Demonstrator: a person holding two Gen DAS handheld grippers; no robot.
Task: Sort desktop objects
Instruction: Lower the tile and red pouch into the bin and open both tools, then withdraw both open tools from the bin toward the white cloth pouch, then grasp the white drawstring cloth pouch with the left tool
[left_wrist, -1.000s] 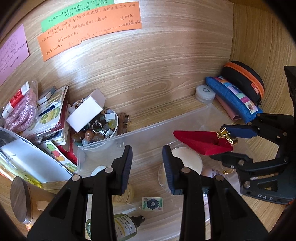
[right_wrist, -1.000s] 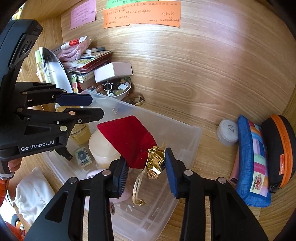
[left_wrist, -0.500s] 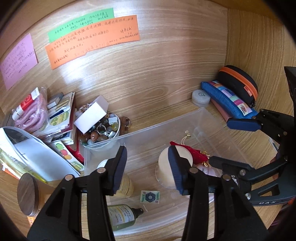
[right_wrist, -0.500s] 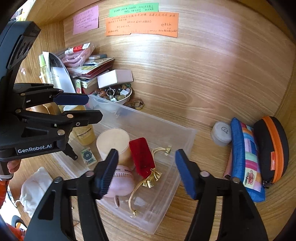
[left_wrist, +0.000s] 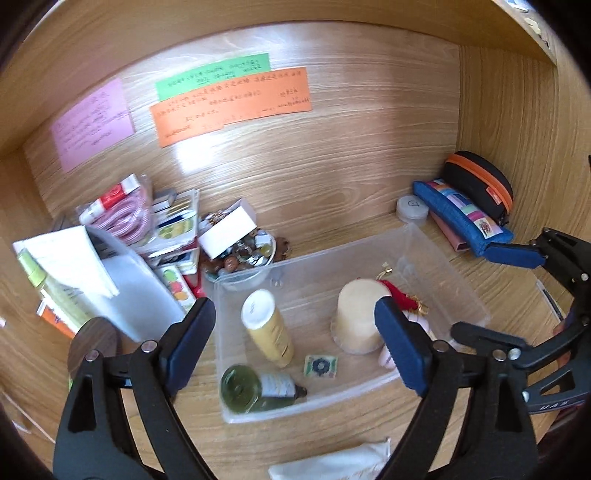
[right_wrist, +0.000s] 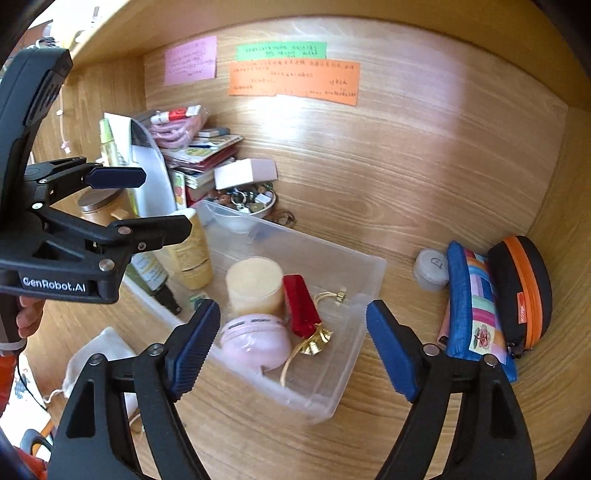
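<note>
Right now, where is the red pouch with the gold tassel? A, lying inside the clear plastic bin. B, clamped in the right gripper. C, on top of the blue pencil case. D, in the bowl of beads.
A: the red pouch lies on the floor of the clear plastic bin beside the cream candle, and the right gripper stands open above it, its jaws having just been opening, with nothing between them.

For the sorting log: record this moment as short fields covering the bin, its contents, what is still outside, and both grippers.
bin: clear plastic bin on the wooden desk
in bin: red velvet pouch, cream jar, pink case, yellow bottle, green bottle
outside, right: blue pencil case, black zip case
left hand-held gripper: open, empty, just opening
right hand-held gripper: open, empty, just opening
</note>
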